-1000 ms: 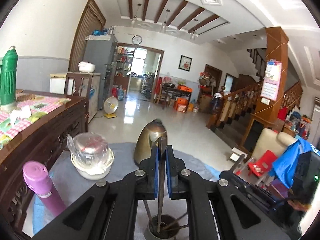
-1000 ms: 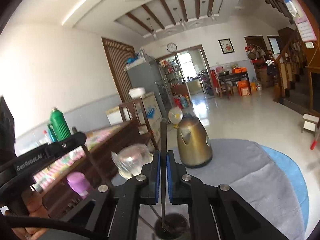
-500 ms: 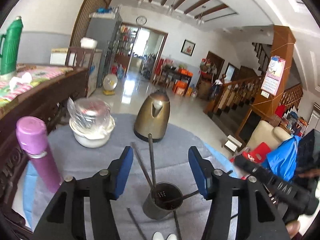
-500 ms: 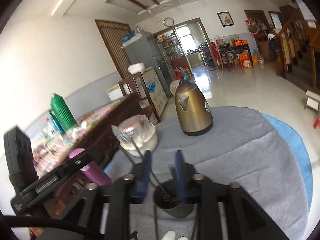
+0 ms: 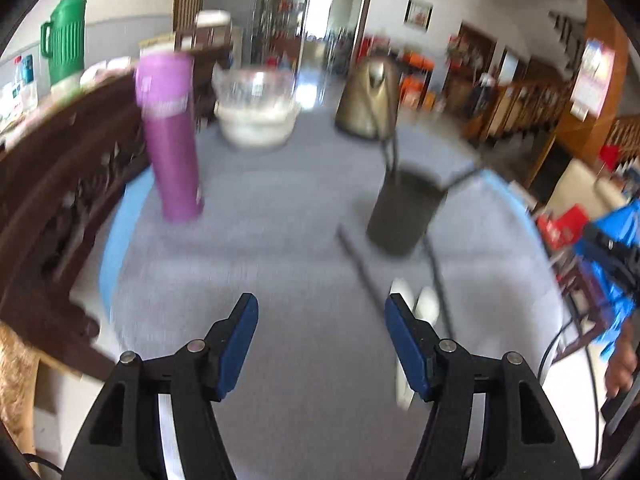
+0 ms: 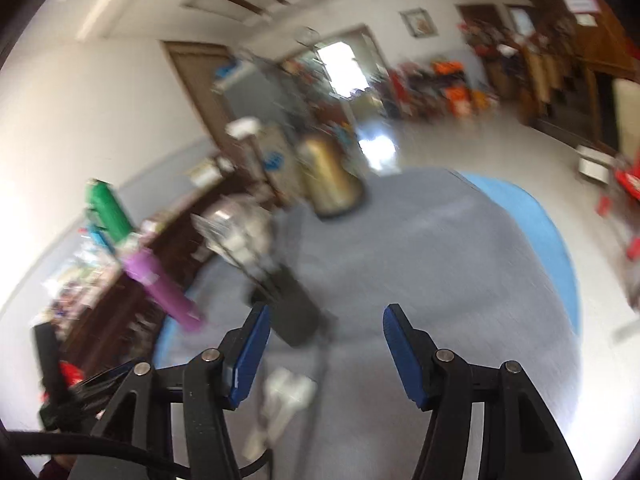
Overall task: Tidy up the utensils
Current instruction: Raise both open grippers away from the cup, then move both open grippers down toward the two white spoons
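A dark metal utensil holder (image 5: 404,214) stands on the grey cloth with several dark chopsticks leaning out of it. Two more dark chopsticks (image 5: 362,272) lie on the cloth in front of it, beside two white spoons (image 5: 424,304). My left gripper (image 5: 320,320) hovers low over the cloth, left of the spoons, its jaws still opening with nothing between them. In the blurred right wrist view the holder (image 6: 294,306) sits just past my right gripper's left finger. The white spoons (image 6: 286,394) lie below it. My right gripper (image 6: 324,338) is also opening and holds nothing.
A purple flask (image 5: 172,140) stands at the left, a covered white bowl (image 5: 256,114) and a brass kettle (image 5: 370,100) further back. A carved dark wooden table (image 5: 60,184) borders the cloth on the left. A person's hand (image 5: 620,368) shows at the right edge.
Both grippers were shut on a chopstick above the holder; both have let go, opened wide and dropped low toward the cloth. The chopsticks now stand in the holder.
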Available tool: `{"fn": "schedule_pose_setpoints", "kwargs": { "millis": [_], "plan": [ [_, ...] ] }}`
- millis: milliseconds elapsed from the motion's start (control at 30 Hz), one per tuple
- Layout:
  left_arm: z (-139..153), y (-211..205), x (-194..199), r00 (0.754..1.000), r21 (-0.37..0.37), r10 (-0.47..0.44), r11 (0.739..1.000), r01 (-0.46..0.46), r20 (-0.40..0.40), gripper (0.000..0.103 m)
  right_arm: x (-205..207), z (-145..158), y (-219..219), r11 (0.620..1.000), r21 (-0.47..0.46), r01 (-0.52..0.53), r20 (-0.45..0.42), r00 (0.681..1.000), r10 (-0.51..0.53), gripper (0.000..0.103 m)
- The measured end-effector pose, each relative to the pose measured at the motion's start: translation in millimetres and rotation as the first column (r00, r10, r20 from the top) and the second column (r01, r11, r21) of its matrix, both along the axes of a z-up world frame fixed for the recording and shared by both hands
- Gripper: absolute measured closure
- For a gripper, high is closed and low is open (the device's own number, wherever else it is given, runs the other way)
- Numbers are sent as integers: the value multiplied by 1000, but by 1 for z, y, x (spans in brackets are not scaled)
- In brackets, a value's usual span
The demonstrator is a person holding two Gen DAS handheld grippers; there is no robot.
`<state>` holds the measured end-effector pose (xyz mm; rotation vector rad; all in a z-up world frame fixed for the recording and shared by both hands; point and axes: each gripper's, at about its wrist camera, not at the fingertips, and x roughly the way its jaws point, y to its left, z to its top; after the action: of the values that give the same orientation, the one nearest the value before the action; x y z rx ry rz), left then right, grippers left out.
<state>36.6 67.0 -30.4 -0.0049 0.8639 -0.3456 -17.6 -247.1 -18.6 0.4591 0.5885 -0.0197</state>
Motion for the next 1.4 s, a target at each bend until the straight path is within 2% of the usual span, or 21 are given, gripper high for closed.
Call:
{"fn": "schedule_pose_setpoints", "kwargs": {
  "millis": [100,167,300,433,500,667,767,833,1000,1100,1133,1233,1333,1367,1400],
  "plan": [
    [-11,5,-9,999,48,16,999,-14,-45,36,-7,-10,-7,997,-62,37,-46,998,-40,40],
    [-5,13,-11,998,85,46,995,-43,-33,36,-12,0,-9,987,-149,56,-17,998,-60,40],
    [25,39,-12,989,149,143,978,-147,36,36,-26,46,-19,940,-316,128,104,990,-100,39],
    [50,64,-11,969,145,230,960,-241,89,33,-53,85,-30,906,-367,210,226,965,-132,31],
    [62,70,-17,964,138,247,956,-259,100,33,-63,99,-36,901,-365,234,258,955,-143,30],
    [80,67,-37,973,212,204,952,-222,105,33,-69,125,-40,895,-394,208,212,968,-132,30],
    [87,67,-54,974,277,183,937,-214,136,33,-81,143,-40,879,-430,208,207,970,-129,30],
    [92,71,-59,974,280,177,936,-211,142,32,-89,154,-44,889,-404,216,225,965,-133,30],
    [95,74,-59,971,208,171,957,-205,170,31,-90,155,-42,938,-287,194,270,956,-115,30],
    [89,68,-49,964,166,182,962,-216,194,31,-73,137,-30,968,-215,129,261,963,-70,30],
    [87,66,-46,963,109,176,974,-201,204,31,-69,132,-25,975,-200,98,255,966,-45,30],
    [81,58,-36,963,3,171,985,-175,210,31,-50,112,-9,992,-125,17,248,969,15,30],
    [80,45,-31,963,-23,153,988,-152,223,31,-31,89,3,998,-15,-65,222,973,67,31],
    [81,41,-33,960,-19,132,991,-132,246,30,-25,83,5,996,17,-91,213,973,85,31],
    [80,33,-33,956,15,118,992,-126,269,30,-21,74,8,989,61,-135,216,969,119,31]
  ]
}}
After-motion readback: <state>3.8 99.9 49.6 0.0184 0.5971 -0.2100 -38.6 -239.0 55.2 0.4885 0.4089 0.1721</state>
